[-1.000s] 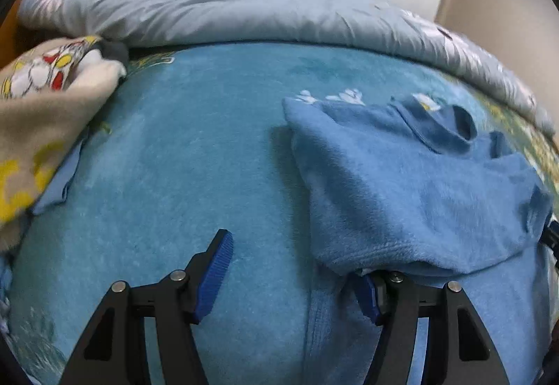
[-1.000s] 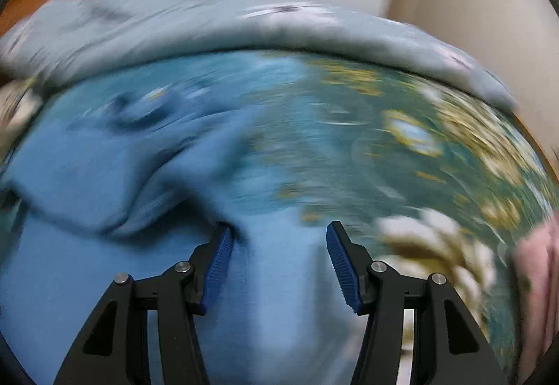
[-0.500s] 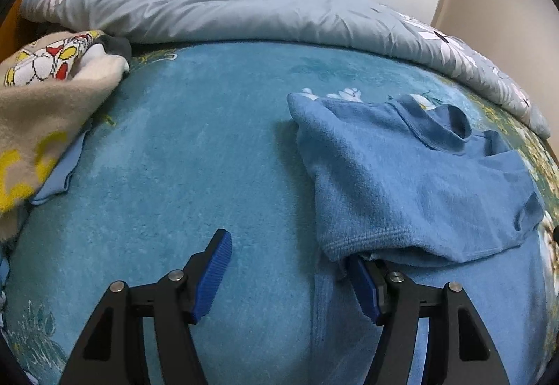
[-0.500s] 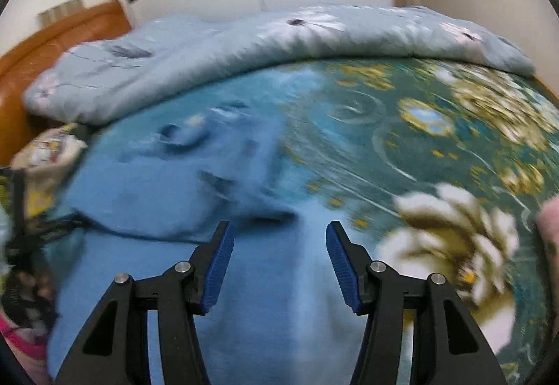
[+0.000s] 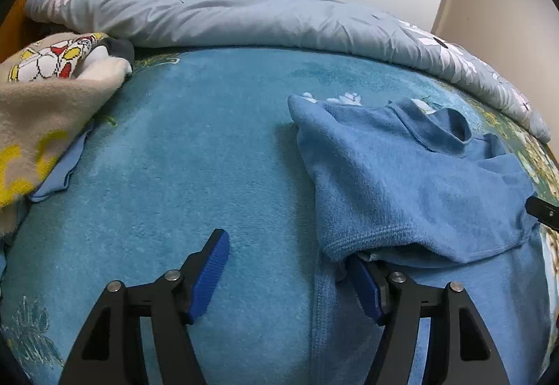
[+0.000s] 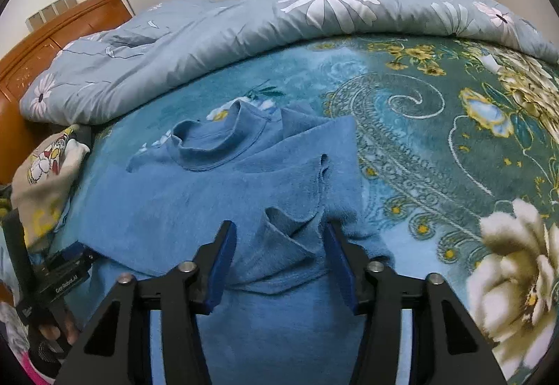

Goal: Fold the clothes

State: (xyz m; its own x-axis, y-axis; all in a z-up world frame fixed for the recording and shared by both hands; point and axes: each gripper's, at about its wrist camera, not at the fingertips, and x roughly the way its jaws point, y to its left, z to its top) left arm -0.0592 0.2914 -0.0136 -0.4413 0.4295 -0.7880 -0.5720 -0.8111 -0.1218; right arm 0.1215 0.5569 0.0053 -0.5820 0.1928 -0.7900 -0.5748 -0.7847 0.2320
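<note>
The left tongs (image 5: 286, 275) stand wide apart over the bed, gripping nothing; the right-hand finger (image 5: 363, 290) is tucked under the turned-back hem of the top (image 5: 412, 182), the other finger over bare blanket (image 5: 195, 154). The right tongs (image 6: 279, 259) are also parted, straddling a raised pleat of the same top without closing on it.

The top is a blue fleece pullover lying on the blanket, collar (image 6: 216, 144) toward 12 o'clock, its lower part doubled up over the chest so that the hem runs across near the tongs. More blue cloth continues toward 6 o'clock beneath both tools; whether that is the rest of the garment I cannot tell.

By its look the top is soft, light and limp: it will sag from any single hold and drag on the plush blanket rather than slide. The stitched hem and the collar band are the firmest lines, so a pinch at each end of the hem fold, or at the shoulders, should keep an edge straight. The thick nap ought to give the ribbed pads good bite.

Only the left view shows the hem draped over the finger and, at 9 o'clock, a cream patterned garment (image 5: 38, 112). Only the right view shows the sleeve edge (image 6: 325, 168) puckered at the side, the blanket's floral pattern at 3 o'clock, and a hand (image 6: 52, 332) on the other tool at 8 o'clock. The quilt (image 5: 244, 14) lies bunched at 12 in both.
</note>
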